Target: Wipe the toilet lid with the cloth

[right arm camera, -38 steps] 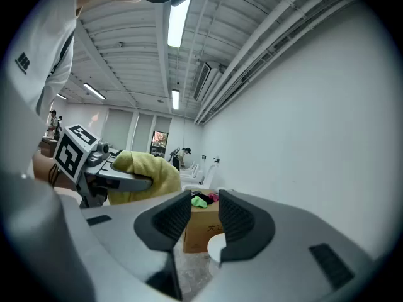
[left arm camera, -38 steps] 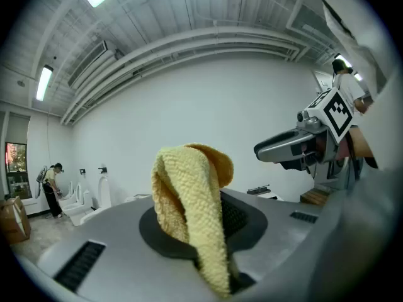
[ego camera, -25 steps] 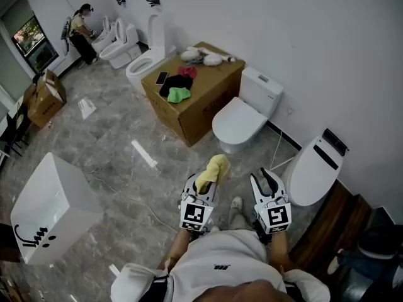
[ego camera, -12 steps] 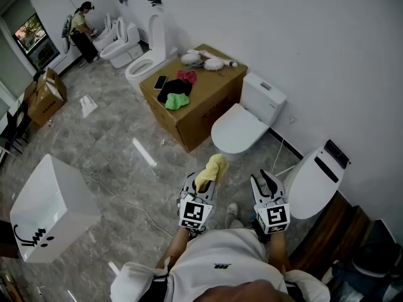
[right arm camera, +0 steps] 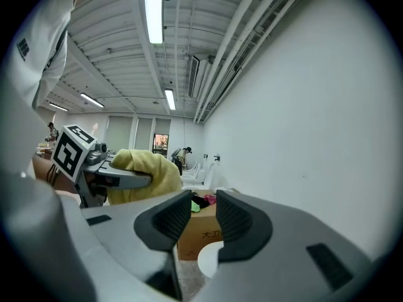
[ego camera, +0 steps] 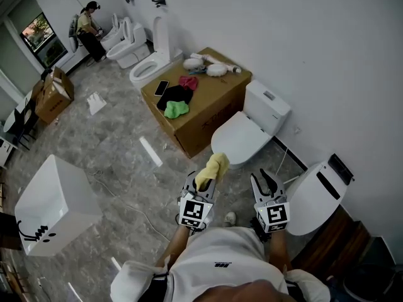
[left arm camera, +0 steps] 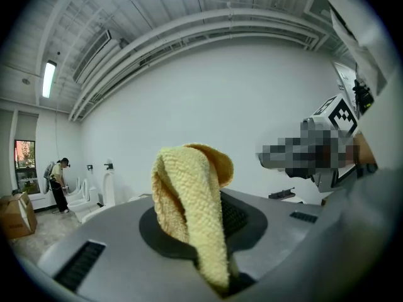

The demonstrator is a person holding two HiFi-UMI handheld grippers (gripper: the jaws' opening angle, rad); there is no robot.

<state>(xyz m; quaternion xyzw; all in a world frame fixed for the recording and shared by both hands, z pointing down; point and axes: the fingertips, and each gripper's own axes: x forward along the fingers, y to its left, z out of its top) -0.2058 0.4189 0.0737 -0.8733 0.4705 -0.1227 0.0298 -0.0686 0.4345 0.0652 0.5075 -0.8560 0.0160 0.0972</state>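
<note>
The left gripper [ego camera: 205,182] is clamped on a yellow cloth [ego camera: 213,168], and the cloth sticks up out of its jaws like a floppy flag. The right gripper [ego camera: 269,182] holds nothing; its jaws stand a little apart with only air between them. Both are held low in front of the person, side by side. The toilet [ego camera: 228,145] stands on the floor just ahead, and its lid [ego camera: 242,134] is down. The lid lies straight ahead of the cloth and a bit to the right. Its long way runs from the round front edge near the cloth to the tank [ego camera: 267,108] by the wall. The cloth is up in the air and not on the lid yet. The left gripper looks like the nearer one to that front edge, so I think it only has to go forward and down to start wiping. A big brown box [ego camera: 208,115] sits close on the lid's left side. Another toilet [ego camera: 313,190] stands off to the right, near the right gripper.
</note>
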